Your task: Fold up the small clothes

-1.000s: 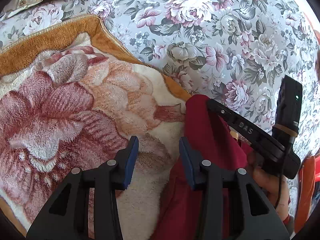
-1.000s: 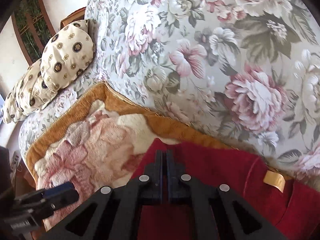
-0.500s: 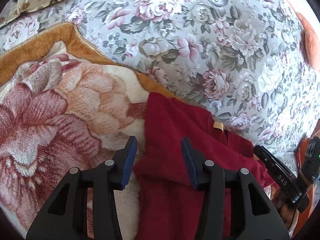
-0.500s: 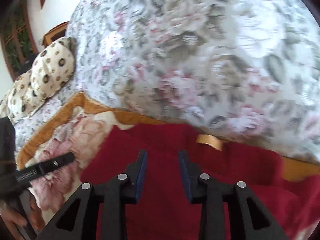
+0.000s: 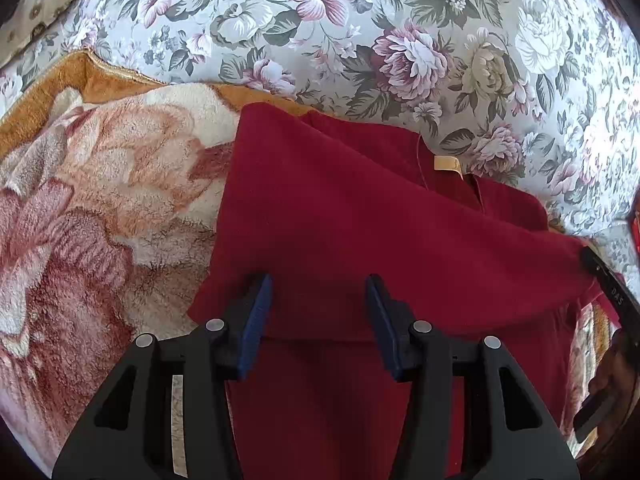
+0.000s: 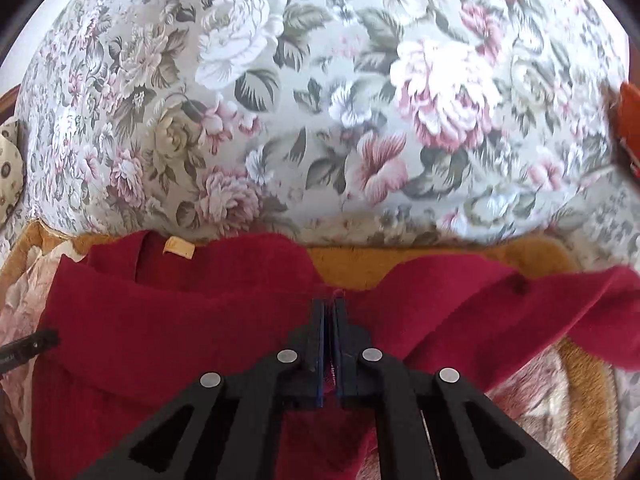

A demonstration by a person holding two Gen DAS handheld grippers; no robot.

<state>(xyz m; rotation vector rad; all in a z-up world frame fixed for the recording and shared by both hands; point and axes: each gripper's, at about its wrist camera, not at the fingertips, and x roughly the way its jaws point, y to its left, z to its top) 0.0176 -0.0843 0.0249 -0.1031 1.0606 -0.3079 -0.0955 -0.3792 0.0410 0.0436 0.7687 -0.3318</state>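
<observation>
A red shirt [image 5: 360,216] lay on a fluffy flower blanket [image 5: 100,208], up against the flowery sofa back [image 5: 360,32]. One side was folded over the middle. Its tan tag [image 5: 447,163] showed near the collar. The left gripper [image 5: 318,312] hung over the shirt with its tongs wide apart, holding nothing. The right gripper [image 6: 329,320] had its tongs pinched tight on the shirt's red cloth.
</observation>
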